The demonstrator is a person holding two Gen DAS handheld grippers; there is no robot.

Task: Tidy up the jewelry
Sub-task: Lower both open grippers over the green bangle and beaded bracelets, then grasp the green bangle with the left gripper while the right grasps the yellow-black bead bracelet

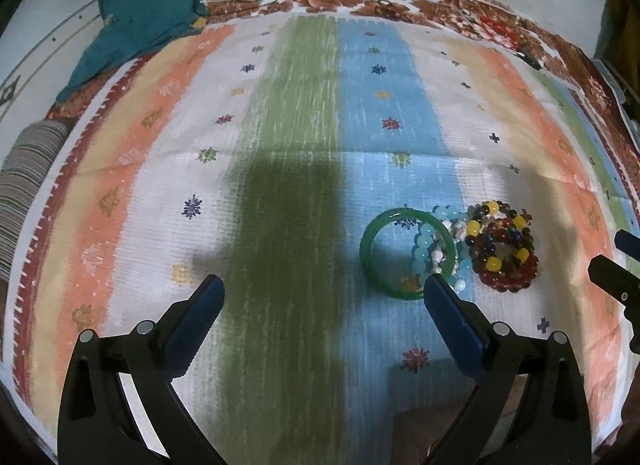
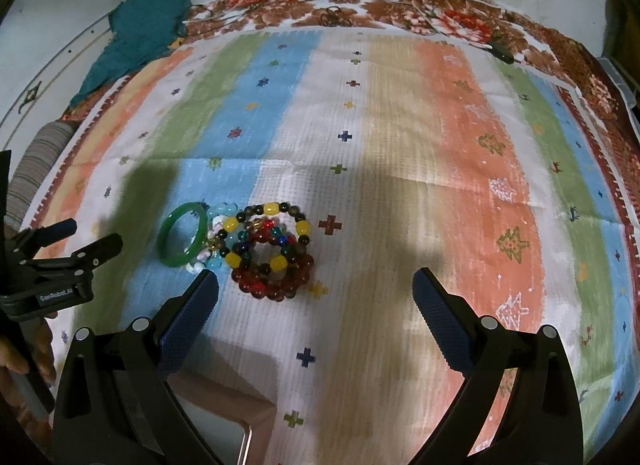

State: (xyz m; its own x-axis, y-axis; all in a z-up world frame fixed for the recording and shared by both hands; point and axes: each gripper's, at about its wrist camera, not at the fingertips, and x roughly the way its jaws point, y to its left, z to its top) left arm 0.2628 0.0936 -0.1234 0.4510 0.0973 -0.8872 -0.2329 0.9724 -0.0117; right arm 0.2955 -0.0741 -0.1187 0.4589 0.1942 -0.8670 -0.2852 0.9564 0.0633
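Striped cloth [image 1: 288, 145] spread flat, bands of green, blue, white, tan and orange, small cross and flower motifs throughout. Jewelry gathered in one cluster on the cloth's blue and white bands.

Green bangle [image 1: 404, 255] lying flat at the cluster's left end. Light blue bead bracelet [image 1: 424, 243] overlapping the bangle's right rim, with a pale pink-and-white bead strand [image 1: 440, 253] tangled against it. Dark bead bracelet with yellow beads [image 2: 266, 235] just right of the bangle, touching the blue beads. Dark red bead bracelet [image 2: 276, 285] beneath it, on the cluster's near side — the two stacked, exact overlap not clear.

Left gripper [image 1: 322, 297] above the cloth, fingers spread wide, nothing between them; right fingertip just before the bangle's near rim, contact not determinable. Right gripper [image 2: 316, 289] likewise with fingers spread wide and empty; left fingertip close to the cluster's near edge, red bracelet just beside it.

Person's hand [image 2: 20, 361] visible left of the bangle, holding the left gripper's body.

Beyond the bangle, well apart: teal fabric [image 1: 148, 21] at the cloth's far left corner — brown floral cloth [image 1: 400, 1] along the far edge.
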